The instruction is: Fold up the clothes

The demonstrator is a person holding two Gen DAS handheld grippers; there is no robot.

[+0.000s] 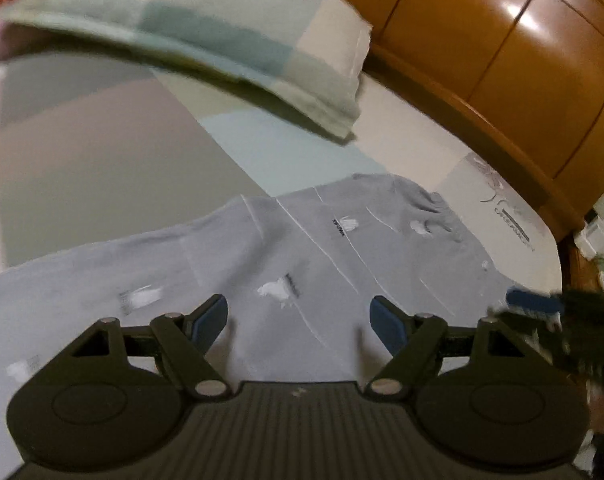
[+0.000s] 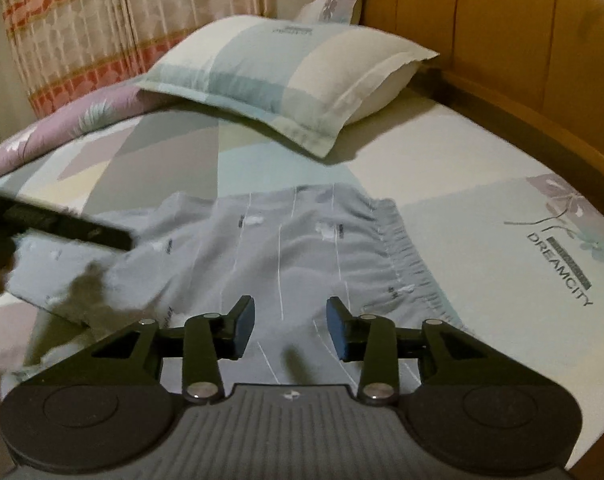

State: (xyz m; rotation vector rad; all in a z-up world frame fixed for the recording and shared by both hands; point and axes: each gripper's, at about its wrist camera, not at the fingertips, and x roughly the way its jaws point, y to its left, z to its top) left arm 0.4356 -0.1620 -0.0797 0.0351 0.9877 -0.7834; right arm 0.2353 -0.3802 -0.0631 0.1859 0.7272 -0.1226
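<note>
One grey garment (image 2: pixel 285 240) with thin white stripes lies flat on the bed sheet (image 2: pixel 482 216), its six o'clock part hidden behind both tools and its nine o'clock end blurred. One pillow (image 2: pixel 285 68) sits at twelve o'clock. Two grippers tilt down over the cloth: the left gripper (image 1: pixel 299 320) gapes wide and the right gripper (image 2: pixel 290 328) stands part-open, both holding nothing.

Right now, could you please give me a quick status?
Left gripper open, right gripper open, both empty. Grey patterned trousers spread on bed. Pillow beyond, clear.
</note>
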